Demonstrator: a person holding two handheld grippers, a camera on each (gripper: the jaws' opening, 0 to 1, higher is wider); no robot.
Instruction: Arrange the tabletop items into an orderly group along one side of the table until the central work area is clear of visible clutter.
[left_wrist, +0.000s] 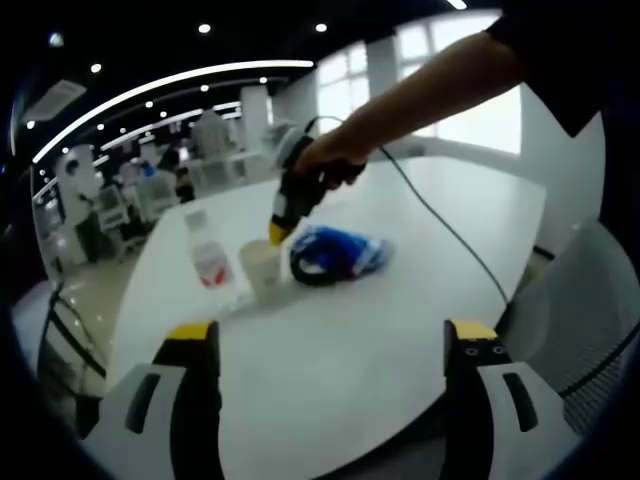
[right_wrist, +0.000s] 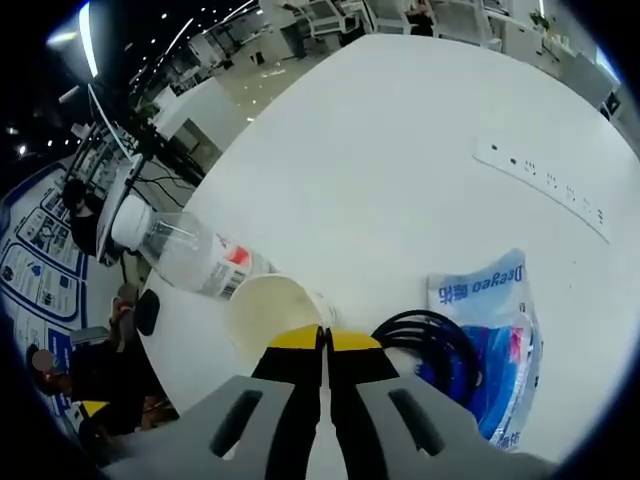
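On the white table (left_wrist: 400, 350) stand a clear water bottle (left_wrist: 210, 262) with a red label and a white paper cup (left_wrist: 262, 270). Beside them lies a blue plastic bag (left_wrist: 345, 250) with a black cable coil (left_wrist: 312, 268) on it. A person's hand holds my right gripper (left_wrist: 277, 233) tip-down at the cup's rim. In the right gripper view that gripper (right_wrist: 323, 338) is shut, its jaws meeting at the near rim of the cup (right_wrist: 265, 315), between the bottle (right_wrist: 190, 258) and the coil (right_wrist: 430, 345) on the bag (right_wrist: 495, 320). My left gripper (left_wrist: 332, 335) hangs open over the near table.
A white power strip (right_wrist: 545, 185) lies farther out on the table (right_wrist: 400, 130). A thin black cord (left_wrist: 440, 225) trails from the right gripper across the tabletop. A mesh chair (left_wrist: 580, 300) stands by the table's right edge. Desks and people fill the office behind.
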